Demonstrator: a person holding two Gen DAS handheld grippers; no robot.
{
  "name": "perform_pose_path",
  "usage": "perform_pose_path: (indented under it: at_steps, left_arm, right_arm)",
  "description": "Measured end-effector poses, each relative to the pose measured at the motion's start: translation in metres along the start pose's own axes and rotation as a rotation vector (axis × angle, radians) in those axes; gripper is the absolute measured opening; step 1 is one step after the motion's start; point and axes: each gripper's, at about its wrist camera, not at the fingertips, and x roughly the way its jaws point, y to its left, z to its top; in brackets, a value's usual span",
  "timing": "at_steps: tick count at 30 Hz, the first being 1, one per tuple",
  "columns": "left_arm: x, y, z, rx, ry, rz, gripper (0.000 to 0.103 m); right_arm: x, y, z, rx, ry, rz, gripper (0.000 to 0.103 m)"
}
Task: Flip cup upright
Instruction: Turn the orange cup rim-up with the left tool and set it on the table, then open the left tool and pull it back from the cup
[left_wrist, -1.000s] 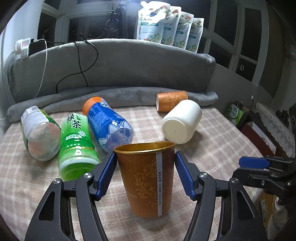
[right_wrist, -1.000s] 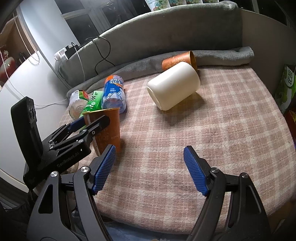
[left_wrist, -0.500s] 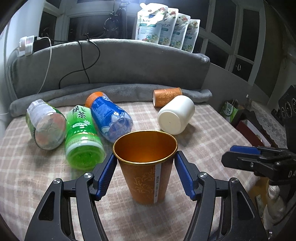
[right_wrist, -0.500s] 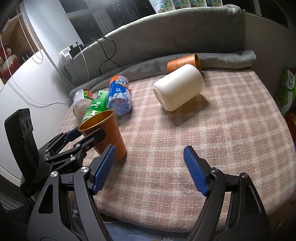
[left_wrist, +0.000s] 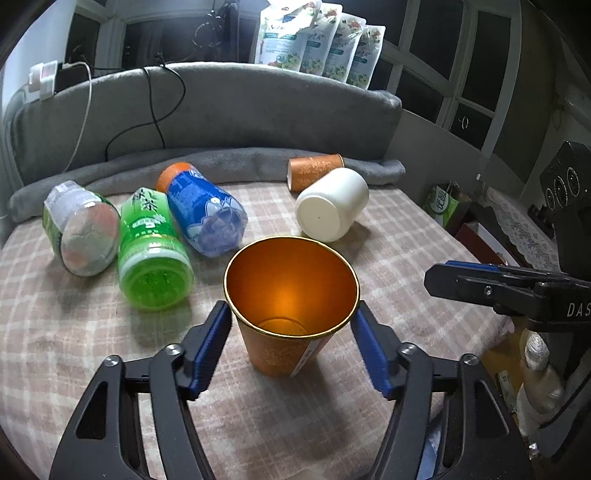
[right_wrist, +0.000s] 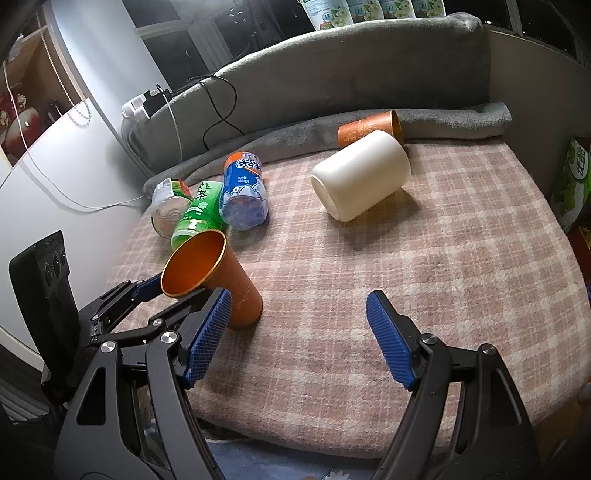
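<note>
Left tongs: spread, blue pads flanking the orange cup, not visibly pressing it.
Orange cup: mouth up, tilted, base on the plaid blanket.
Right tongs: spread, holding nothing.
Farther: white cup on its side.

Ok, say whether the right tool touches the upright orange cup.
Apart. The left wrist view shows bare plaid cloth between the right tool and the upright orange paper cup.
</note>
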Motion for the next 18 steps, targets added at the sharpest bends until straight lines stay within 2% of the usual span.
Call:
perform_pose_path:
  at_steps: [2,6,14,18]
  left_arm:
    - [-0.003,0.000,-0.001,0.000,0.000,-0.001,0.076]
    - [-0.009,0.000,-0.003,-0.003,-0.001,-0.005,0.078]
    - [-0.037,0.000,-0.005,-0.003,-0.041,-0.001,0.078]
    - [-0.053,0.004,-0.003,-0.004,-0.087,0.035,0.079]
  right_arm:
    - [-0.002,0.002,0.000,-0.003,-0.004,0.001,0.078]
    - [-0.007,0.004,-0.001,-0.012,-0.015,0.000,0.078]
    - [-0.014,0.008,0.000,-0.034,-0.051,-0.012,0.078]
    - [-0.020,0.010,0.000,-0.046,-0.086,-0.023,0.086]
